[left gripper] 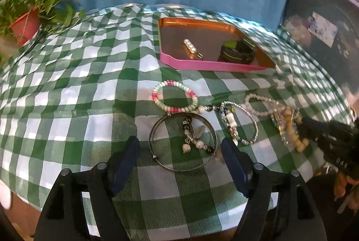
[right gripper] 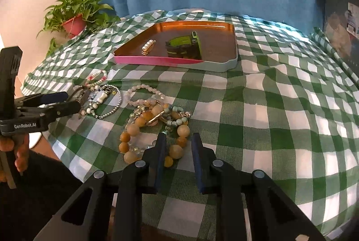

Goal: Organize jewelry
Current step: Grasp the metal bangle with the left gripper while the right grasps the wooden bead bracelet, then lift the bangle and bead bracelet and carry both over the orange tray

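Left wrist view: the left gripper [left gripper: 180, 146] jaws straddle the metal bangle [left gripper: 182, 142], untouching; the right gripper [right gripper: 179, 142] jaws pinch the wooden-bead bracelet [right gripper: 134, 129].

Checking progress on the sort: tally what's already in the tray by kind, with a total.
In the pink-rimmed tray:
Pearl hair clip: 1
Black-and-green band: 1
Total: 2

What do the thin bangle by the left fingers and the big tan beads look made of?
Bangle: likely metal, a thin, rigid, grey hoop with a dull sheen. Tan beads: probably wood, matte with no glint, though stone or resin is possible.
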### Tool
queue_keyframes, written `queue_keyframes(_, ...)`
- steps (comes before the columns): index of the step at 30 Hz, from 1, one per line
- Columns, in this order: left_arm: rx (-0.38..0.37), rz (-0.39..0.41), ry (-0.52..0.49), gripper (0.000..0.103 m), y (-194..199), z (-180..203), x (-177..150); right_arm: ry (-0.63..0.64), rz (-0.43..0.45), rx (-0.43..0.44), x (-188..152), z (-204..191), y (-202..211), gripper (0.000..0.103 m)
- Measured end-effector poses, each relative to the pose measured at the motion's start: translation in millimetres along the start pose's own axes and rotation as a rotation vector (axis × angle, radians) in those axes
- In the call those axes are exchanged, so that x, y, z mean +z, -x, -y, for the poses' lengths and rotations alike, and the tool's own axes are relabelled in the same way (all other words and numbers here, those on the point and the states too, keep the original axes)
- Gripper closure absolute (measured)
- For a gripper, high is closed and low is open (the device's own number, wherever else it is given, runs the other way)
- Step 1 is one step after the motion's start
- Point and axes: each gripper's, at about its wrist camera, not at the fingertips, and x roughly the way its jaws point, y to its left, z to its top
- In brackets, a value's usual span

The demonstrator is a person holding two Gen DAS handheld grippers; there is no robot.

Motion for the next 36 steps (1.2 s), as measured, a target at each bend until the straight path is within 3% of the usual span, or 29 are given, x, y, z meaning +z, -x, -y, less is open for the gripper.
queue_keyframes(3,-0.012,0.015,0.009,0.040,2.2,-1.7,-1.6,0.035,0.001,-0.052,0.5,-4.2,-1.6,0.092)
queue_keyframes(7,-0.033,0.021,0.028,0.040,7.4,-3.0,-4.4,-0.040,0.023,0.005,3.5,7.1,5.2,0.093)
queue_keyframes(16,0.001,0.039,0.004,0.040,32.7,9.9,-21.1,-0.030,0.137,-0.017,13.1,7.5,40.6,0.093)
queue_keyframes(22,0.015,0.042,0.006,0.040,47.0,10.8,-27.8,-0.016,0.146,-0.048,13.7,6.1,52.1,0.093)
queue_keyframes(36,0.009,0.106,0.006,0.040,90.1,31.5,2.2,0.045,0.148,-0.108,44.7,-11.0,84.8,0.093)
